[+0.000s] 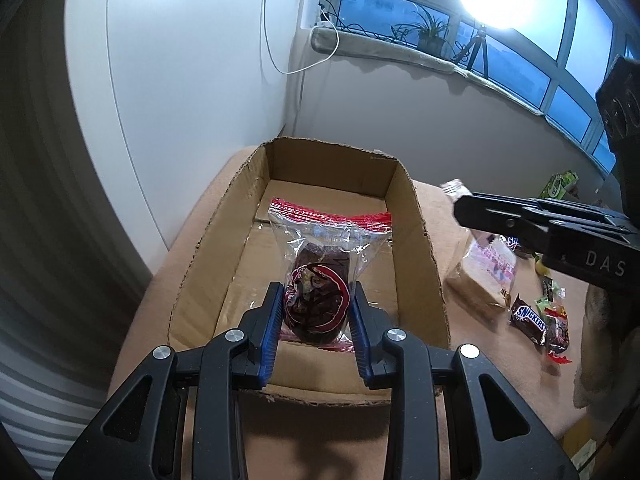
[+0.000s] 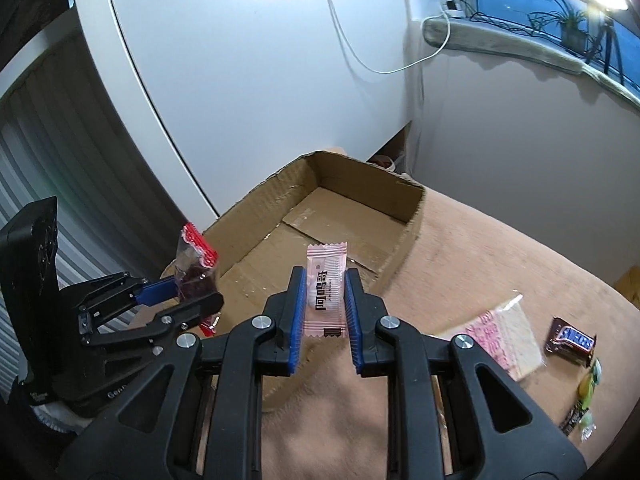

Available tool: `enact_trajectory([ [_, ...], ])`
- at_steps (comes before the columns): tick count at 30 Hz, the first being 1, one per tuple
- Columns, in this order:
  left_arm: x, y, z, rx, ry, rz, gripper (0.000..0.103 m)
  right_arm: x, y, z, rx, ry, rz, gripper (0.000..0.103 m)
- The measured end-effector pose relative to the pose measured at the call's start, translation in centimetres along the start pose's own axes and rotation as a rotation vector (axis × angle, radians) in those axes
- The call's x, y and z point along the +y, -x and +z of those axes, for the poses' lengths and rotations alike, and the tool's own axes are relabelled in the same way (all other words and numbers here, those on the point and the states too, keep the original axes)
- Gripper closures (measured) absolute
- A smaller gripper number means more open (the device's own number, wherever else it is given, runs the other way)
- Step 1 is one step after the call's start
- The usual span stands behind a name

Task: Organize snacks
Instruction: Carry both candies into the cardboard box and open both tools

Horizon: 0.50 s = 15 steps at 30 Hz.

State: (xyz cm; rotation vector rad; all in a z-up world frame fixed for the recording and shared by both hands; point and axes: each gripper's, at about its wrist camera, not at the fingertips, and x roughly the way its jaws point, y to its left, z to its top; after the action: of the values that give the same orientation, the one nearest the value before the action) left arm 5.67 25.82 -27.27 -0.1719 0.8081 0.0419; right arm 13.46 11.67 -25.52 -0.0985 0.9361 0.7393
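Note:
My left gripper [image 1: 316, 304] is shut on a clear packet with red edges and a dark snack inside [image 1: 320, 276], held above the near end of an open cardboard box [image 1: 416, 216]. It also shows in the right wrist view [image 2: 196, 268]. My right gripper [image 2: 325, 292] is shut on a pink sachet with dark print [image 2: 325, 292], held over the box's [image 2: 404, 236] near right corner. In the left wrist view the right gripper [image 1: 464, 210] reaches in from the right. The box floor looks bare.
The box sits on a peach cloth-covered surface [image 2: 480, 248]. To the right lie a flat pink-printed packet [image 2: 504, 332], a Snickers bar [image 2: 572, 340] and several small candies [image 1: 554, 320]. A white wall stands behind the box, and a window sill with plants lies beyond.

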Motion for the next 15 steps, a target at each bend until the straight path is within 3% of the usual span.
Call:
enact_trajectory([
  [4, 0.1, -0.2, 0.2, 0.002, 0.011, -0.001, 0.071, 0.5, -0.7, 0.3, 0.008, 0.022, -0.003, 0.079],
  [6, 0.1, -0.2, 0.3, 0.004, 0.011, 0.002, 0.062, 0.6, -0.6, 0.4, 0.005, 0.030, -0.008, 0.057],
  [7, 0.1, -0.1, 0.3, 0.000, 0.013, 0.008, 0.053, 0.6, -0.5, 0.4, -0.004, 0.031, -0.013, 0.043],
  [8, 0.1, 0.0, 0.4, -0.005, 0.015, 0.013, 0.047, 0.6, -0.3, 0.4, -0.016, 0.031, -0.014, 0.040],
  [15, -0.1, 1.2, 0.4, -0.035, 0.020, 0.018, 0.047, 0.3, 2.2, 0.1, -0.055, 0.036, -0.034, 0.039],
])
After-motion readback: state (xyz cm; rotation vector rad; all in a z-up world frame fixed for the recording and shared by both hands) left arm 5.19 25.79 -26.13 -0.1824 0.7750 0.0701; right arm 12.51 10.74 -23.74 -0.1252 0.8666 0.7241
